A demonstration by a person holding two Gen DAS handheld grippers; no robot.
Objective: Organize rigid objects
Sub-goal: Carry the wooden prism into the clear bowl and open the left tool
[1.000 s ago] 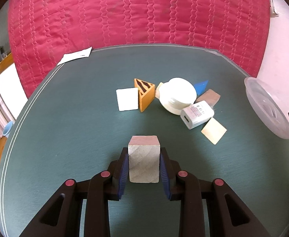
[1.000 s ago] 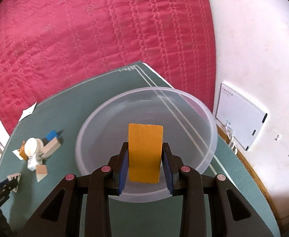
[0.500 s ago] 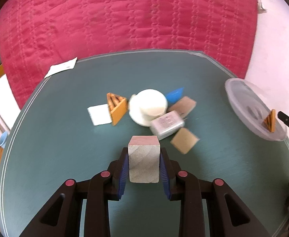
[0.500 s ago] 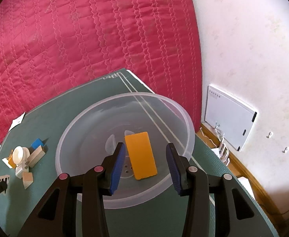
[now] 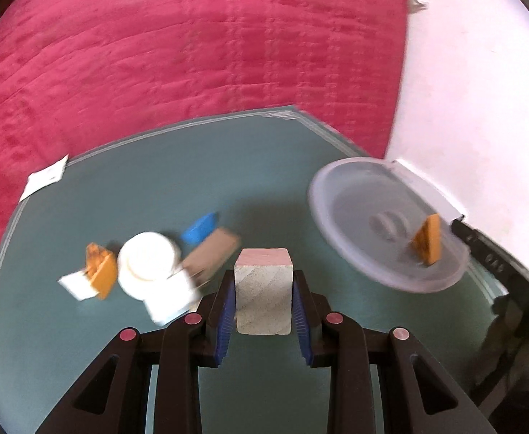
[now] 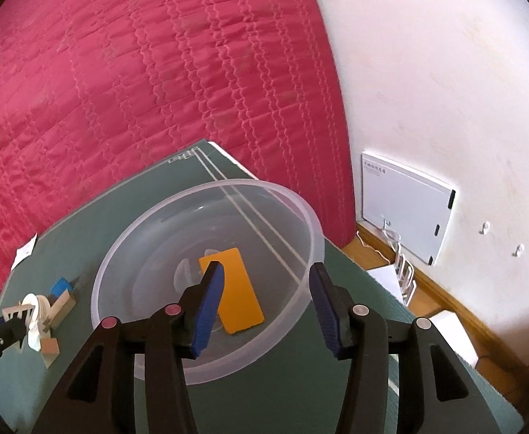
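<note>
My left gripper (image 5: 263, 302) is shut on a pale wooden cube (image 5: 263, 291) and carries it above the green table (image 5: 127, 195). The clear plastic bowl (image 5: 355, 195) stands to the cube's right, with an orange block (image 5: 429, 240) inside it. In the right wrist view the right gripper (image 6: 266, 291) hovers over that bowl (image 6: 300, 213), its jaws opening with nothing pressed between them. The orange block (image 6: 235, 289) lies flat on the bowl's bottom, just below the left pad. The left gripper (image 6: 0, 332) shows at the far left edge with its cube.
A cluster lies left of the cube: a white round lid (image 5: 149, 262), a blue piece (image 5: 199, 231), a brown block (image 5: 214, 256), an orange wedge (image 5: 102, 271), a white adapter (image 5: 170, 296). A paper slip (image 5: 44, 179) sits at the table's far edge. A red quilt hangs behind.
The right gripper's jaws opened and let the orange block drop into the bowl. The left gripper swung right with the cube toward the bowl; the object cluster slid left in its view.
</note>
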